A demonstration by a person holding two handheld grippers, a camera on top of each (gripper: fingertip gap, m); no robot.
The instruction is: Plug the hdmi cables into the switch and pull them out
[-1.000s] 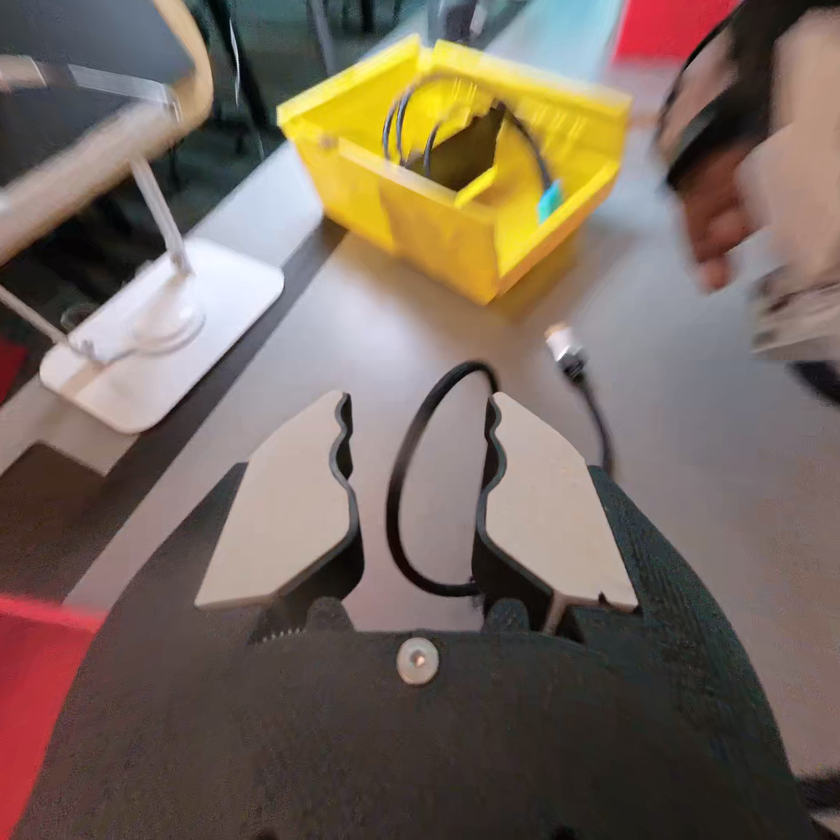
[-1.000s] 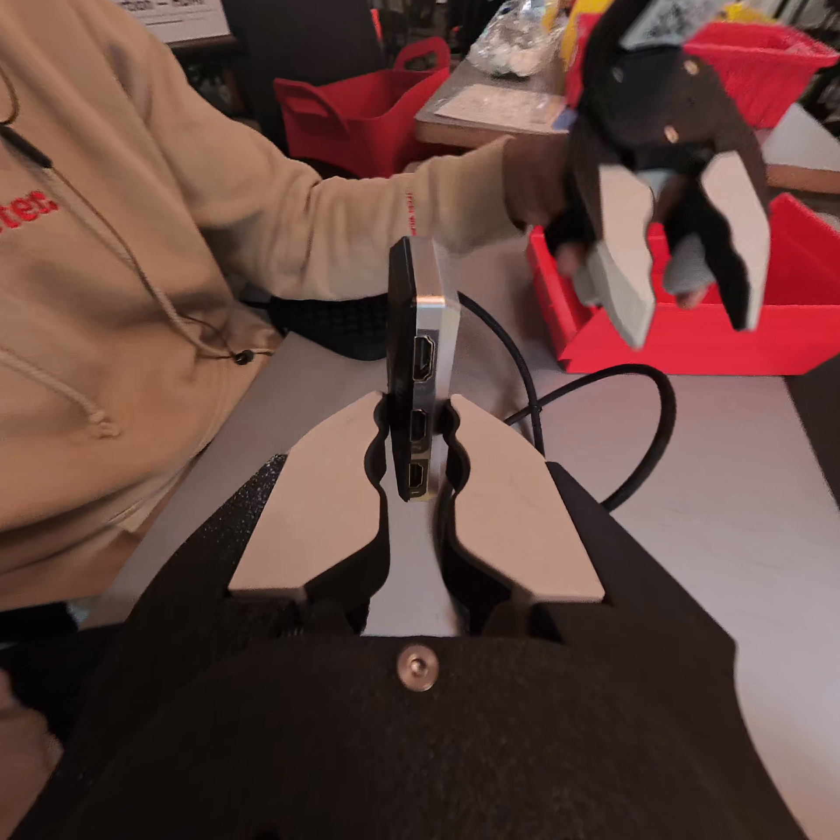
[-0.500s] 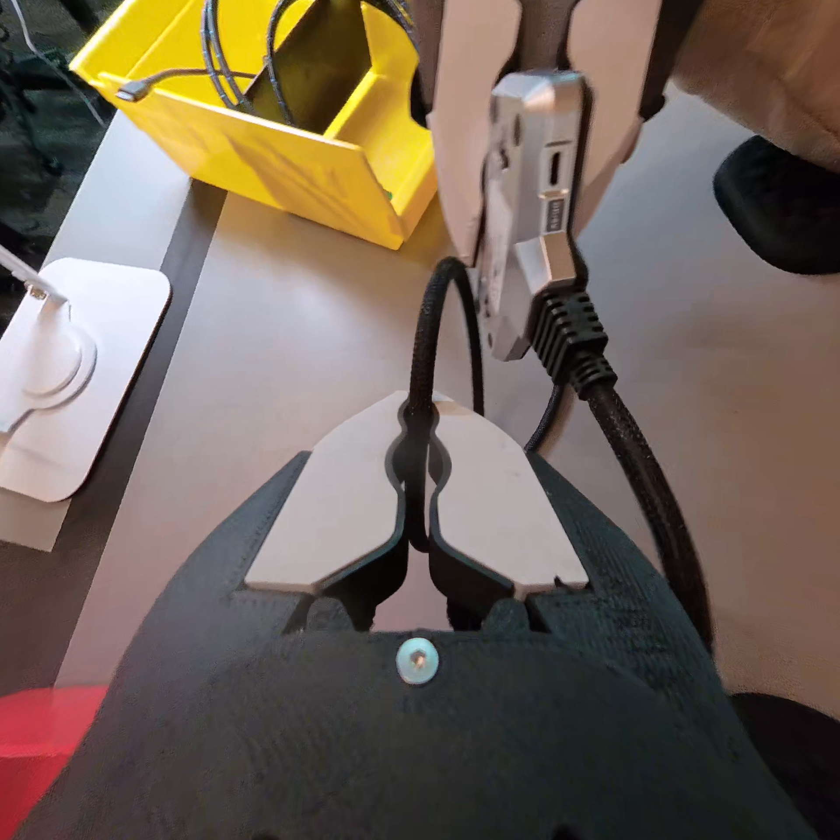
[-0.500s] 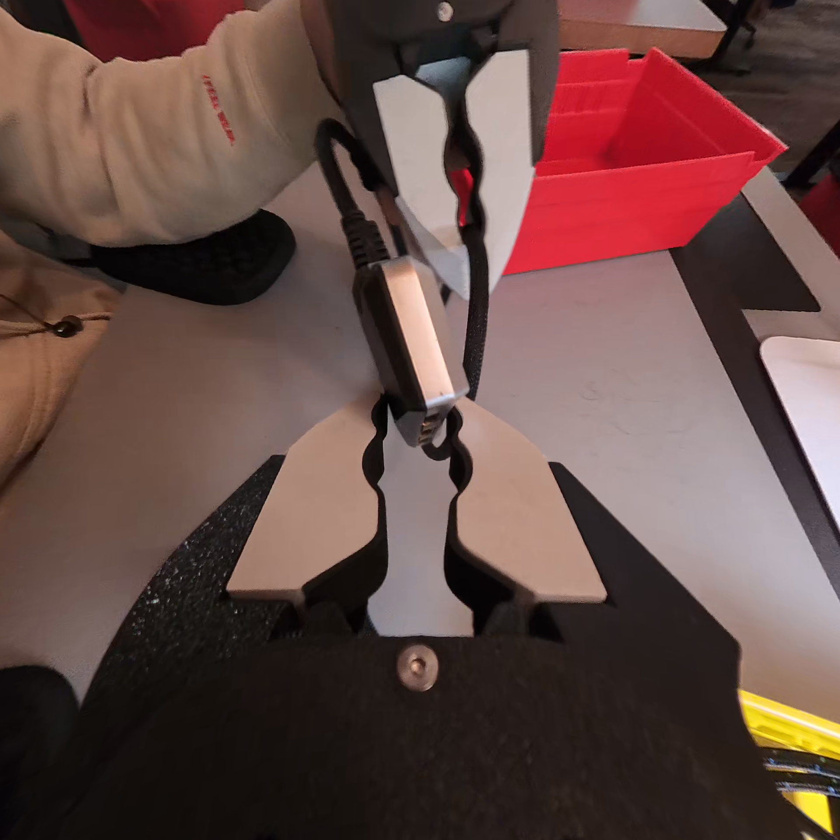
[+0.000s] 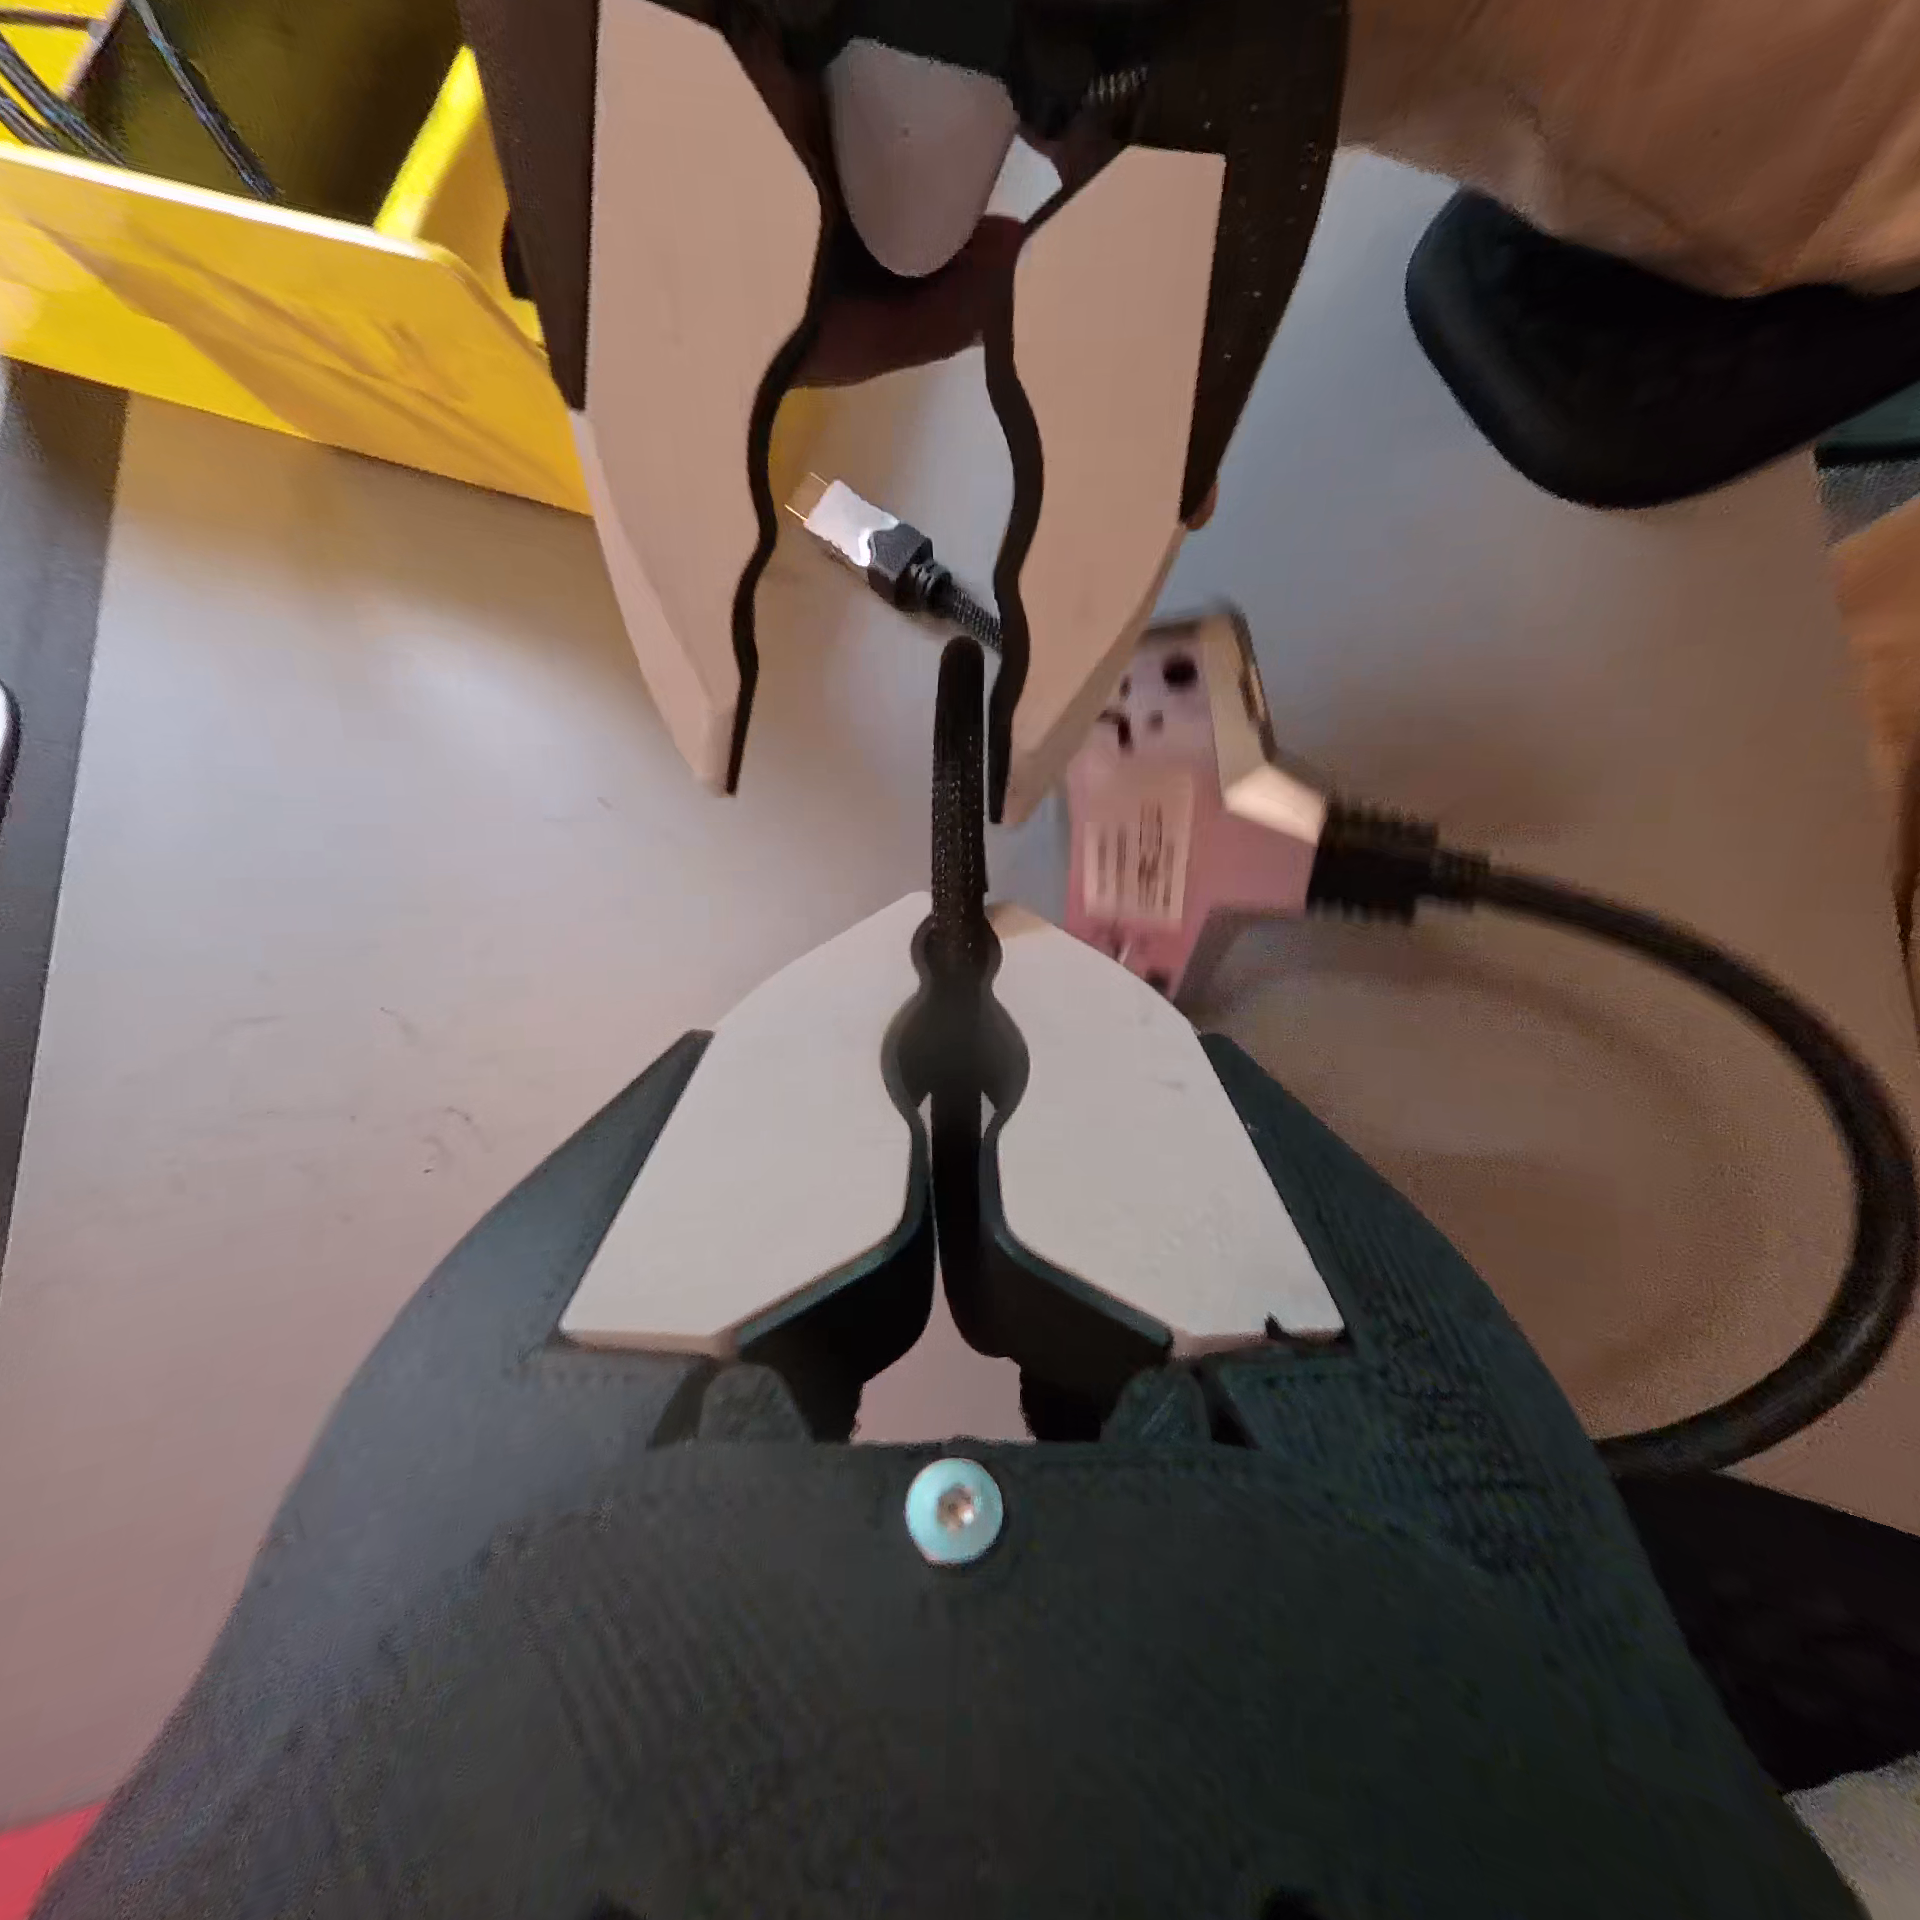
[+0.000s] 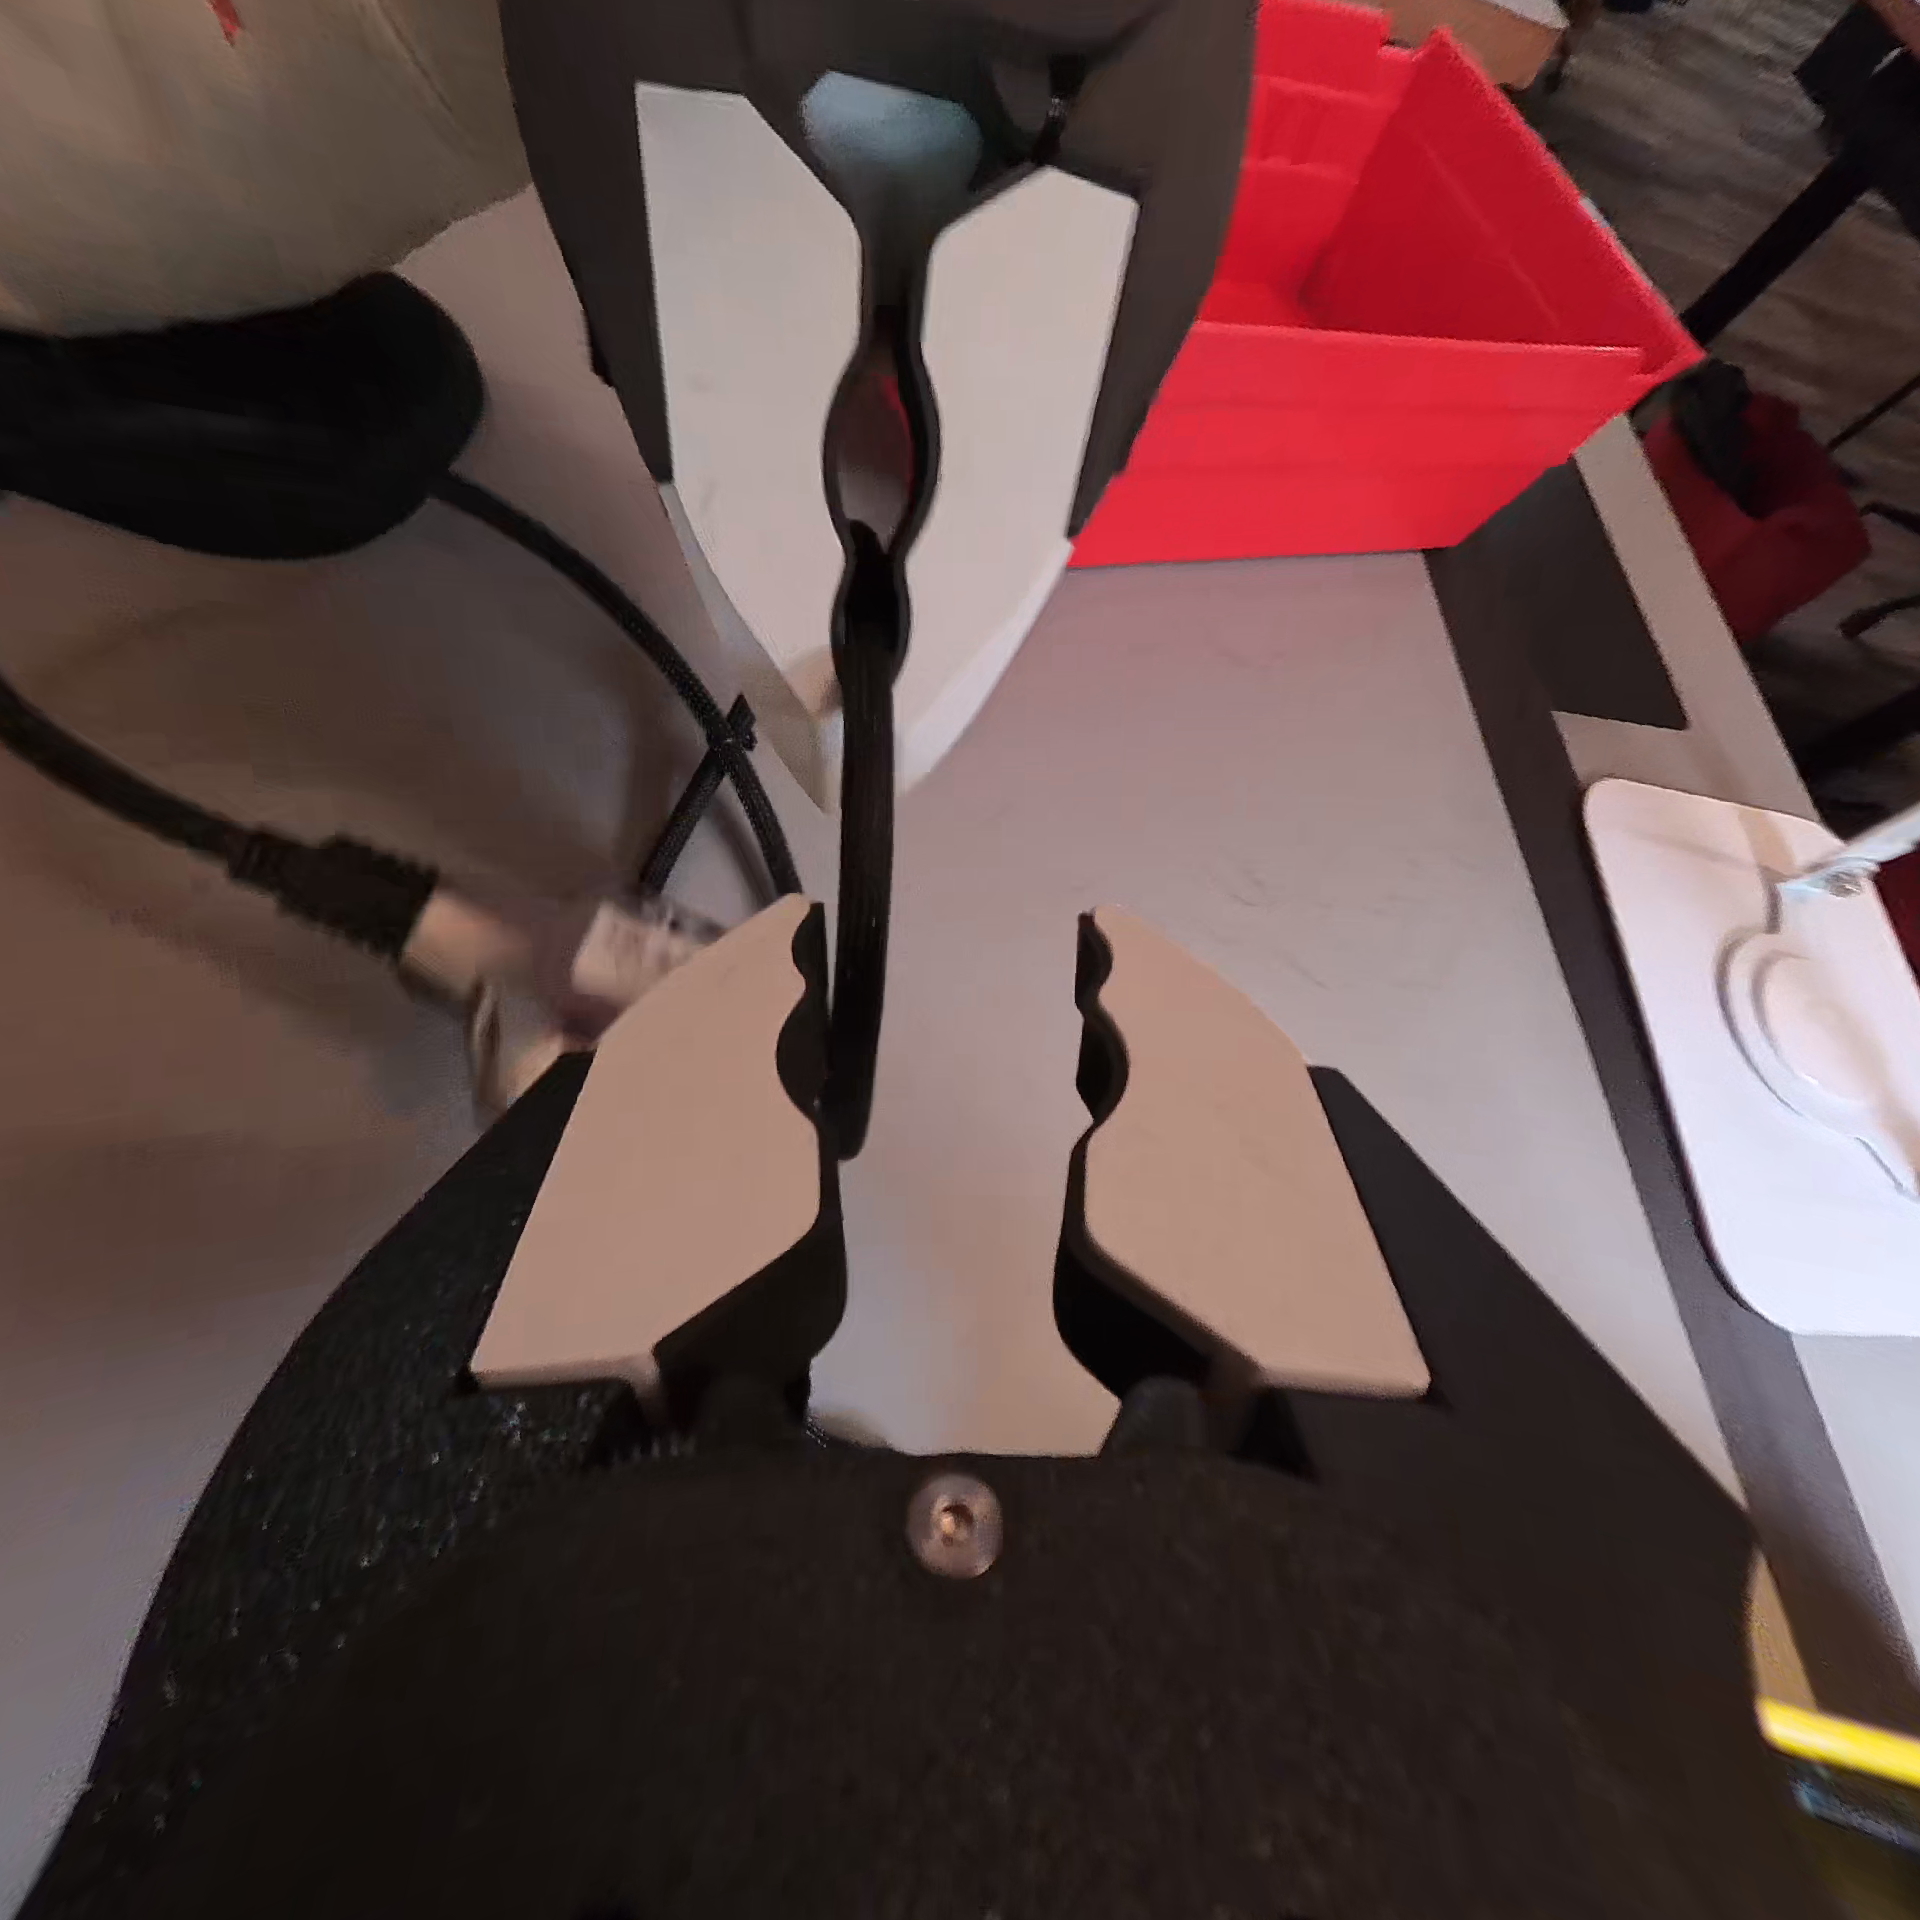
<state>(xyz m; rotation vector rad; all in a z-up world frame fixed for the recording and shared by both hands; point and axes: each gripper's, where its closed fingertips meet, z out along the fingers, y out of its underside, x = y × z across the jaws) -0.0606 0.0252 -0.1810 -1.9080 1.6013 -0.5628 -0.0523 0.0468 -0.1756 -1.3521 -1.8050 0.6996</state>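
Two grippers faced each other tip to tip over the grey table. The left gripper was clenched on a braided black cable, which ran up out of its tips toward the spread fingers of the right gripper. That one was released, its jaws apart and gripping nothing, though the cable passed just beside its left finger. The cable's silver plug showed between those fingers in the left wrist view, unplugged and free.

The switch, a blurred silver block, was down on the table just right of the left gripper's tips, with a thicker black cable plugged into its end and looping wide toward the near edge. A yellow bin stood at the far left and a red bin behind the left gripper in the right wrist view. A white stand base sat by the table's dark edge strip. Bare tabletop lay open between the bins.
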